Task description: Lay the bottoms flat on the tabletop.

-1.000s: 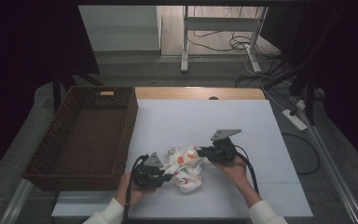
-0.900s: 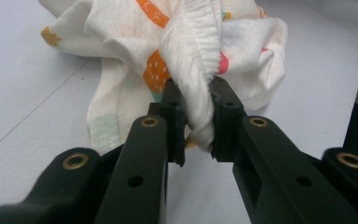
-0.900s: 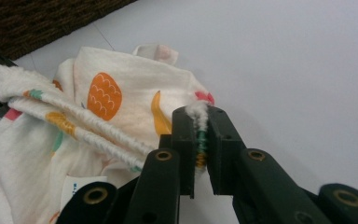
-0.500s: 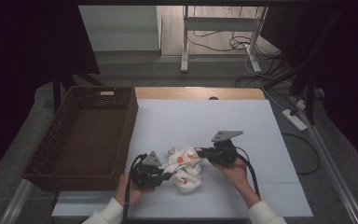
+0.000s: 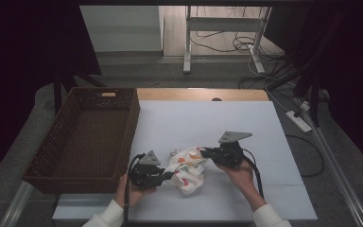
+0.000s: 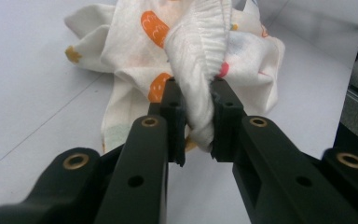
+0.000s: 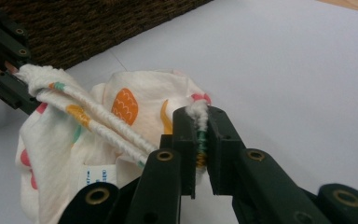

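A small white garment (image 5: 186, 171) with orange, red and green prints lies crumpled near the front of the white table (image 5: 246, 123). My left gripper (image 5: 169, 175) is shut on its ribbed hem (image 6: 196, 84), which bunches between the jaws. My right gripper (image 5: 204, 152) is shut on another part of the same hem (image 7: 198, 122), pinched thin between its jaws. The hem (image 7: 91, 120) stretches between the two grippers, and the left gripper (image 7: 7, 79) is seen at the far end of it. A small label (image 7: 94, 177) hangs from the garment.
A brown wicker basket (image 5: 87, 135) stands on the left part of the table, close to the left gripper, and its wall (image 7: 98, 23) shows behind the garment. Cables and a power strip (image 5: 298, 120) lie on the floor to the right.
Both grippers stay shut on the garment. The right gripper has shifted slightly, and the hem between the two is drawn a little tauter.
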